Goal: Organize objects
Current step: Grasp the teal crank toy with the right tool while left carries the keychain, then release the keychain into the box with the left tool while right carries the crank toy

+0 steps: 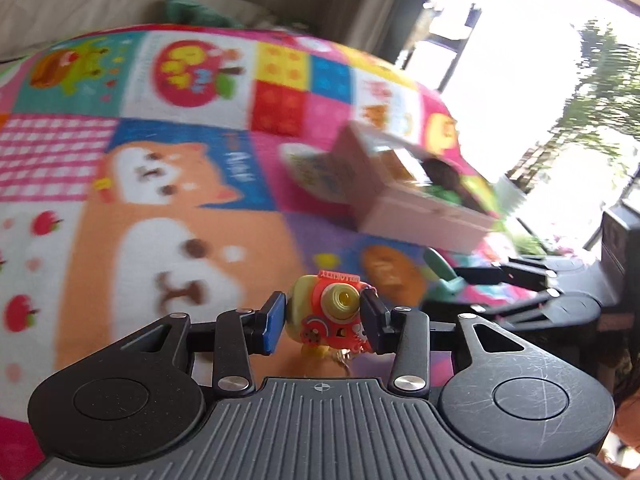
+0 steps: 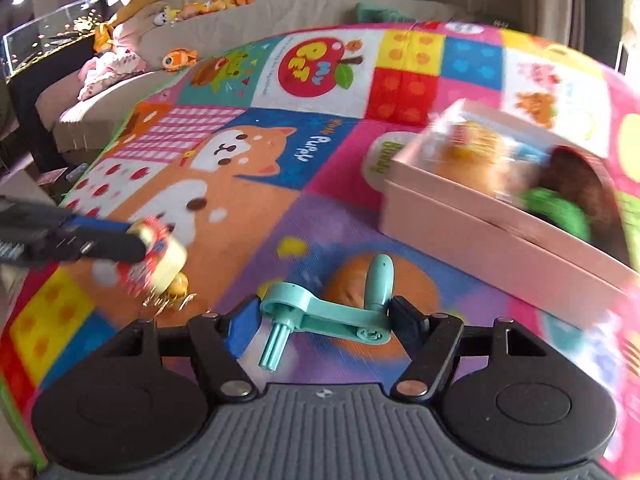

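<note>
The toy camera (image 1: 326,314), a small red and pale-yellow keychain piece with a yellow lens, sits pinched between the pads of the left gripper (image 1: 323,320), lifted clear above the play mat (image 1: 168,184); a bit of gold chain dangles under it. In the right wrist view the same toy camera (image 2: 160,256) appears at the left edge, carried at the tip of the left gripper's fingers. The right gripper (image 2: 320,320) clamps a teal plastic crank handle (image 2: 332,312), its knob pointing up and its stub shaft pointing down toward the camera, also held off the mat.

The likely destination is the pink box (image 2: 500,232) lying open on the mat to the right and ahead, already holding a brown furry item and something green, with a yellow-orange packet beside them. To do this step well, each piece should travel over the box's near wall high enough that the dangling chain and the crank's shaft do not catch the rim, and be let go only once it is over bare space inside.

Both views are motion-blurred, so the box's free room is hard to judge. The two grippers are near each other, and both aim at one box, so one should go first. Plush toys (image 2: 208,4) line the sofa (image 2: 120,92) well beyond the mat, out of the way.
</note>
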The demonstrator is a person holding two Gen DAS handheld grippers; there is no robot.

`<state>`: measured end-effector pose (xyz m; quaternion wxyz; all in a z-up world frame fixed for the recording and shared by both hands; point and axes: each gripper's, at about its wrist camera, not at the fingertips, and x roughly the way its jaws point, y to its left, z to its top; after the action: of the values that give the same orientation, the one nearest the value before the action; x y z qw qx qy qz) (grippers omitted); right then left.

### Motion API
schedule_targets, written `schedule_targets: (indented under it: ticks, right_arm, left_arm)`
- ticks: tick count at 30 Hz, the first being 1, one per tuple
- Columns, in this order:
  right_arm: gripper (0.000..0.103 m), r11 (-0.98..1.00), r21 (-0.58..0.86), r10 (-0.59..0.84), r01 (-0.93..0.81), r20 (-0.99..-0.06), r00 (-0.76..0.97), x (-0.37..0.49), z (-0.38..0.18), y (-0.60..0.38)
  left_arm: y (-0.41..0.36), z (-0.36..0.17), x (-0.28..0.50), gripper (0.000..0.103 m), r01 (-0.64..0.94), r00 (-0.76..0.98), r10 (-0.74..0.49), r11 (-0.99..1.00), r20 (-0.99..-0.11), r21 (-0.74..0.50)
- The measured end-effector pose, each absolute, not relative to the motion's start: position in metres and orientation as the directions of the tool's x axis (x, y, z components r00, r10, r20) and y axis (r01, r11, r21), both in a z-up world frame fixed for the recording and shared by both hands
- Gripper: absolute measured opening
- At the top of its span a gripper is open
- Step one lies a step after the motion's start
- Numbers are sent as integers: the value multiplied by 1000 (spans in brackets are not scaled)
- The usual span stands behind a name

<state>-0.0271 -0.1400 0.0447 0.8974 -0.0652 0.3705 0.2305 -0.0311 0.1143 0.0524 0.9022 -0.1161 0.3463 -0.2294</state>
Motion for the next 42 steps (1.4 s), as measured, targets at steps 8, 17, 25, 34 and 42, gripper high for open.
schedule_targets:
  ticks: [8, 17, 25, 34, 42]
  right_arm:
    - [71, 956, 32, 269, -291, -486, 831, -93, 101, -248]
    - [71, 976, 108, 216, -188, -435, 874, -95, 92, -296]
    - [71, 979, 132, 199, -155, -462, 864, -78, 85, -306]
    - [71, 950, 199, 307, -240, -472, 827, 31, 134, -269]
    - [78, 933, 356, 294, -57, -660, 692, 193, 134, -232]
  left_arm:
    - [33, 130, 14, 45, 462, 709, -564, 825, -424, -325]
    - [-67, 104, 97, 44, 442, 706, -562, 825, -431, -352]
    - [-28, 84, 100, 43, 356, 732, -514, 849, -448, -392]
    - [41, 63, 60, 43, 369, 696, -515, 854, -501, -366]
    - [74, 45, 49, 43, 349, 664, -532, 842, -525, -412]
